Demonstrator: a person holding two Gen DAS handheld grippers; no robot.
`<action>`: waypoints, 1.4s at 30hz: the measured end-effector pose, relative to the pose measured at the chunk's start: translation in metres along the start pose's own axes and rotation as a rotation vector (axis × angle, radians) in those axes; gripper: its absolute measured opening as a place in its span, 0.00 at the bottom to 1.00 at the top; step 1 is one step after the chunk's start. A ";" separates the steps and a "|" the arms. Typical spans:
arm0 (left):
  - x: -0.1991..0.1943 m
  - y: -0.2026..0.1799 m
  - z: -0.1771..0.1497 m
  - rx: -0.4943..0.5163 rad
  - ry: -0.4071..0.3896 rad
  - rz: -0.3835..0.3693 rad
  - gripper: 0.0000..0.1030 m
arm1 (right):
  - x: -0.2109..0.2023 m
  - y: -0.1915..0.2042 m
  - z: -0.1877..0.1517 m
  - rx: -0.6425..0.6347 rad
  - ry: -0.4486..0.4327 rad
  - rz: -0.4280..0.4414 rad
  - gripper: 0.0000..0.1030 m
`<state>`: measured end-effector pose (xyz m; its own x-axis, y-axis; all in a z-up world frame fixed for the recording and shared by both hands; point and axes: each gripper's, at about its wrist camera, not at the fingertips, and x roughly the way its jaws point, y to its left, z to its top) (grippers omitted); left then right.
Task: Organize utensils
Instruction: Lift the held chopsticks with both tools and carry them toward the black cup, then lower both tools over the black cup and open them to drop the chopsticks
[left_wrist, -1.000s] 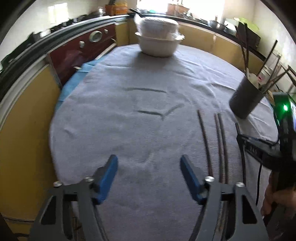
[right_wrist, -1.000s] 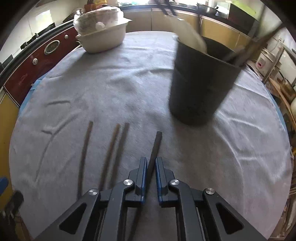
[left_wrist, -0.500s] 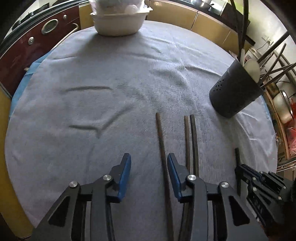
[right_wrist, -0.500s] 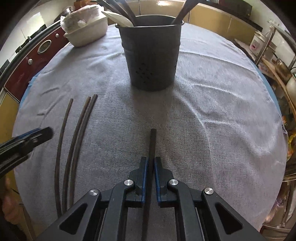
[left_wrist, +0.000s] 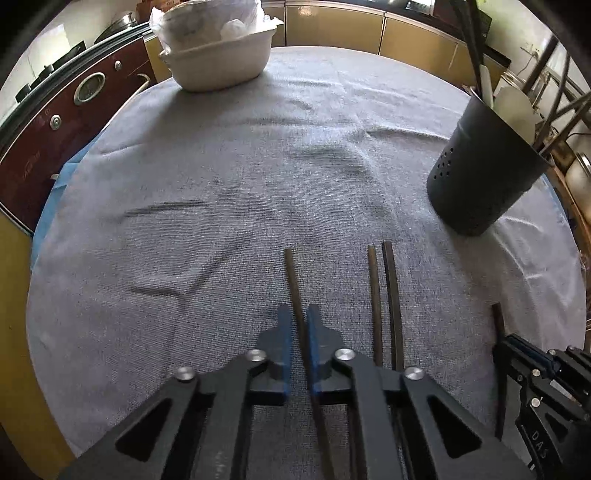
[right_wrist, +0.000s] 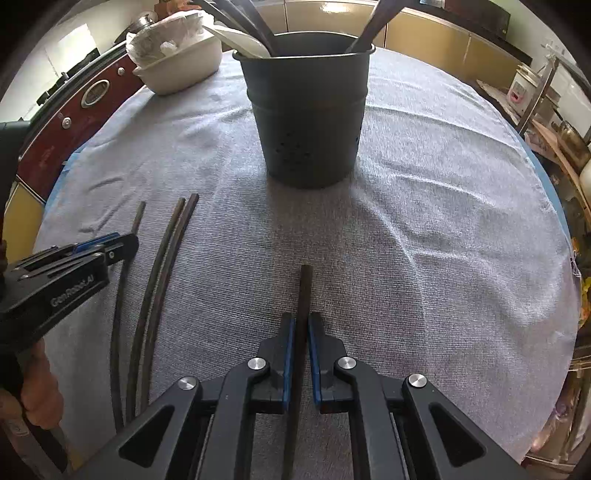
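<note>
Four dark chopsticks are on a grey cloth (left_wrist: 258, 166). My left gripper (left_wrist: 297, 325) has its jaws closing on the leftmost chopstick (left_wrist: 291, 273), and the blue pads press on both its sides. Two more chopsticks (left_wrist: 382, 295) lie side by side to its right. My right gripper (right_wrist: 300, 325) is shut on the fourth chopstick (right_wrist: 305, 288), whose tip points at the dark utensil holder (right_wrist: 306, 118). The holder stands upright with several utensils in it. In the right wrist view the left gripper (right_wrist: 110, 247) is at the left, beside the loose pair (right_wrist: 166, 266).
A white bowl (left_wrist: 218, 62) with a plastic bag in it stands at the far side of the round table. A dark red appliance (left_wrist: 55, 122) and yellow cabinets run behind it. A person's hand (right_wrist: 37, 398) holds the left gripper. The holder (left_wrist: 480, 177) is at the far right.
My left gripper moved right over the leftmost chopstick and its jaws went from wide open to closed on it. My right gripper kept its grip while the holder came to straight ahead.
</note>
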<state>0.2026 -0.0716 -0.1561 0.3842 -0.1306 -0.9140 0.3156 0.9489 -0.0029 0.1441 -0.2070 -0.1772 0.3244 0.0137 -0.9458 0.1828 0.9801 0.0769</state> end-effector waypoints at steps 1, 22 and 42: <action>-0.001 -0.001 -0.002 0.003 -0.003 0.006 0.06 | 0.000 0.000 -0.001 -0.001 -0.002 0.000 0.10; -0.099 -0.006 -0.030 -0.012 -0.260 0.041 0.05 | -0.064 -0.023 -0.026 0.096 -0.193 0.162 0.07; -0.208 -0.018 -0.031 -0.035 -0.508 -0.069 0.05 | -0.166 -0.037 -0.035 0.173 -0.576 0.257 0.07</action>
<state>0.0904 -0.0527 0.0213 0.7393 -0.3085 -0.5986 0.3294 0.9409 -0.0782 0.0509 -0.2385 -0.0343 0.8142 0.0881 -0.5739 0.1640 0.9133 0.3729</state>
